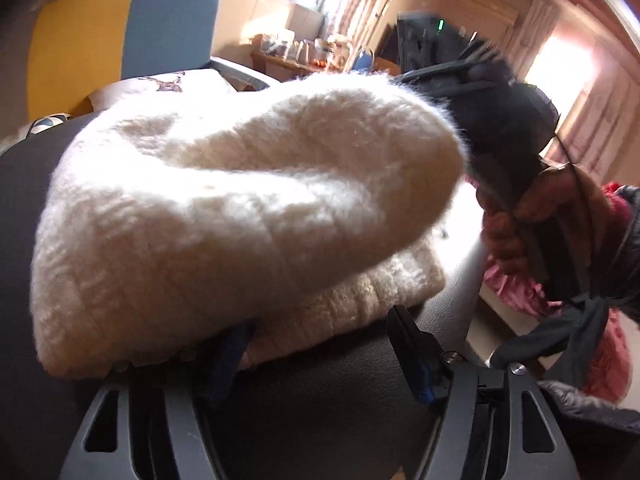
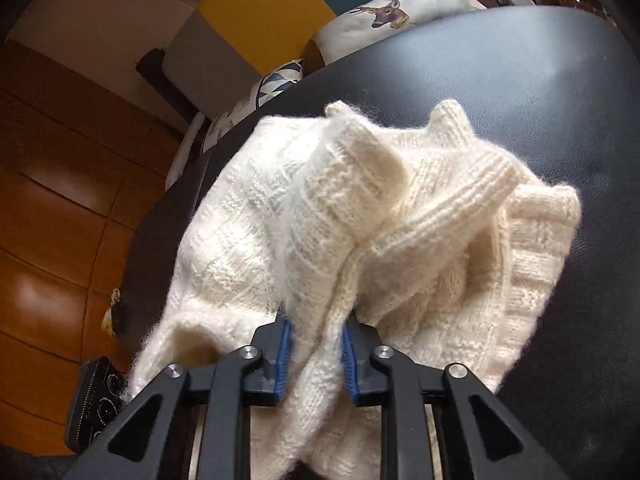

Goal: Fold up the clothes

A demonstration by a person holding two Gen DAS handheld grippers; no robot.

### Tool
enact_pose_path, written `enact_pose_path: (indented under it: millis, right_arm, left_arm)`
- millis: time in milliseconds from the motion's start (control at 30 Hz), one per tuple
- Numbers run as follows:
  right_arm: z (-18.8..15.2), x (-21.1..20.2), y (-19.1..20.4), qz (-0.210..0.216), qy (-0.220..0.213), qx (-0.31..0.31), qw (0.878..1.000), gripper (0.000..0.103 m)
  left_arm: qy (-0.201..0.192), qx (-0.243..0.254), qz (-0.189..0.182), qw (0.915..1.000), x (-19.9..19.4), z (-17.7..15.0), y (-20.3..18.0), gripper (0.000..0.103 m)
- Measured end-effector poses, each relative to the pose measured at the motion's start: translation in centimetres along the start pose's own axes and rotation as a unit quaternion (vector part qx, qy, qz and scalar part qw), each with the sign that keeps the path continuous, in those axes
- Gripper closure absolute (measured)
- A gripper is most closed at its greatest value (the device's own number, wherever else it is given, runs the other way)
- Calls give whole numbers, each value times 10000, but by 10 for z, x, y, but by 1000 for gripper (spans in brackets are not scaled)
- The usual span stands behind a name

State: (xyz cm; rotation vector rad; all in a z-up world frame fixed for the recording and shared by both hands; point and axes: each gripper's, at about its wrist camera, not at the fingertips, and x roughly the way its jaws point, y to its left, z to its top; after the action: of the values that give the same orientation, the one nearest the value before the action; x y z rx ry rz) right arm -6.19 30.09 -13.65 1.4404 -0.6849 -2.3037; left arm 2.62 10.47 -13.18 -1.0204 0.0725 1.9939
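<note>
R gripper (image 2: 314,354) clamps a bunched fold of the white sweater (image 2: 360,220) (L gripper (image 1: 324,354) spread open w/ nothing between), so thick fuzzy knit could slip out mid-fold & unravel the stack.

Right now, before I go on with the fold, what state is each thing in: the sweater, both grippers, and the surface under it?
White knit sweater: bunched and partly folded, one fold lifted.
Right gripper: shut on a fold of the sweater.
Left gripper: jaws apart, low at the sweater's edge, one finger hidden under the knit.
Black padded surface: carries the sweater, bare around it.
</note>
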Motion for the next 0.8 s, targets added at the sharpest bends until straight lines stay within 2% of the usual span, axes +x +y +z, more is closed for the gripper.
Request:
enact_pose_path:
  millis: [33,133,200,233,333,367,433,500,567,633,733,800]
  right_arm:
    - [1,-8,6,23,-101,-89,9999,87]
    - [19,-53,30,254,-808,-412,9956,88]
    - [21,-75,42,39,-1051,-745,9917,88]
    - [9,-98,32,-204,-992,-735,9921,88]
    - [14,-44,-14,-901,-220,-324,9952,88]
    - [-7,-39,-35,-1001,6,-204,9948,88]
    - [-22,-41,-57,-699,-144,135,9974,88]
    - [-28,-48,-69,-329,-400,435,9977,87]
    - [-34,-50,-70,-145,-443,462,9978,81]
    - [-39,-58,-70,-35,-563,498,9972,79]
    - [-50,-79,-66,189,-784,530,9953,76]
    - [-59,-98,-61,367,-915,482,9940,75]
  left_arm:
    - [68,36,-1,10000,2,1,-2,29]
    - [267,292,160,9991,7,2,-8,25]
    - [312,414,211,9984,9,1,-11,21]
    - [308,451,209,9983,9,0,-11,20]
    - [246,538,142,9982,8,-1,-13,19]
    - [239,528,72,9983,5,-1,-11,19]
    - [222,468,-112,9986,-1,-3,-7,19]
    - [195,106,-621,9978,-18,-3,3,19]
    - [125,-355,-1147,9927,-38,1,19,19]
    - [-189,-808,-1357,9873,-63,7,39,19]
    - [-660,-1478,-1637,9731,-98,17,69,19]
    - [-937,-1805,-1478,9679,-107,27,85,18]
